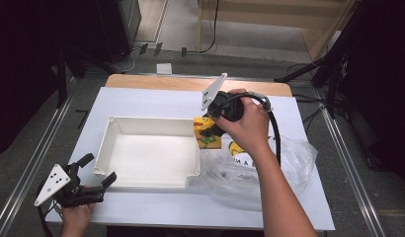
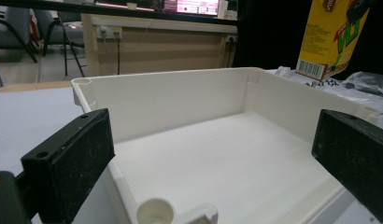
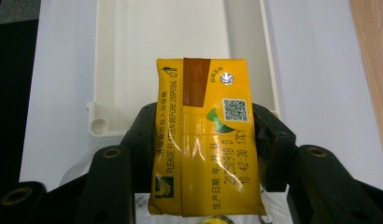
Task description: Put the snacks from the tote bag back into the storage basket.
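Your right gripper clamps the yellow carton above the white tray's 3 o'clock rim, apparently clear. Tray floor is bare. Your left gripper stands wide at its 7 o'clock corner.

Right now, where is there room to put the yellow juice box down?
The white tray is bare inside, walled on all sides, beside the yellow juice box that the right gripper holds. Bare tabletop lies beyond the tray too. It is crowded on the right, where the clear plastic bag lies.

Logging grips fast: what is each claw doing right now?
Left claw: open, holding nothing, at the white tray.
Right claw: closed on the yellow drink carton.
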Demonstrator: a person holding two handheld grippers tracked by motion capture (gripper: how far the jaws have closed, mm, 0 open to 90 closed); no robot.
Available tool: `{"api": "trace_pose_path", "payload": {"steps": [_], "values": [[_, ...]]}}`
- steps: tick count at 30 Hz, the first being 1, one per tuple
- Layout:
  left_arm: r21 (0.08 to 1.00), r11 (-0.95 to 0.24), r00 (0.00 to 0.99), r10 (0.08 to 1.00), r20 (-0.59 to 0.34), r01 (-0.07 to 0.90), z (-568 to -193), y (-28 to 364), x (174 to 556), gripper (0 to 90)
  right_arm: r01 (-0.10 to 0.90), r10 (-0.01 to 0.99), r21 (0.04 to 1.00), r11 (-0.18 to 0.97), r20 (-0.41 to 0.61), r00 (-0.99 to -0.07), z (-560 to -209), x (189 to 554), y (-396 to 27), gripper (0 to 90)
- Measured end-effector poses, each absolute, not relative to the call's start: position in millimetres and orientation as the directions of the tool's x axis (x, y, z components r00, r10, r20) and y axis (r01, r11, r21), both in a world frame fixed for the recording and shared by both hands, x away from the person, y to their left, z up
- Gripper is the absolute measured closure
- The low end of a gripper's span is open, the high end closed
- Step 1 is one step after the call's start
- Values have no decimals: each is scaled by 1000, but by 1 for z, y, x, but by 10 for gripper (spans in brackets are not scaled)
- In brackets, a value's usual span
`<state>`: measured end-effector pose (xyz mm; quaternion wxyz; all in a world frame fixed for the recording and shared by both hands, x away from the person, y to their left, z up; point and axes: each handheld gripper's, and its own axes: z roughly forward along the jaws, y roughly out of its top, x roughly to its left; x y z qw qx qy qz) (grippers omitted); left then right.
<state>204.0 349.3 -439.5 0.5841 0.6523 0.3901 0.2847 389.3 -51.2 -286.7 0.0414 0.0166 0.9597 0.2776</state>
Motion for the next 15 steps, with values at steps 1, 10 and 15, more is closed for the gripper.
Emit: {"api": "trace_pose_path", "payload": {"steps": [1, 10, 15], "values": [[984, -15, 534, 841, -83, 176, -439, 349, 204, 0, 9, 56, 535, 845, -72, -996, -287, 389, -50, 518], [984, -16, 536, 840, -82, 176, -439, 349, 204, 0, -3, 38, 535, 845, -65, -997, -293, 393, -40, 518], [984, -16, 536, 840, -83, 177, -439, 349, 204, 0, -4, 33, 537, 843, -60, -998, -293, 392, -36, 518]]}}
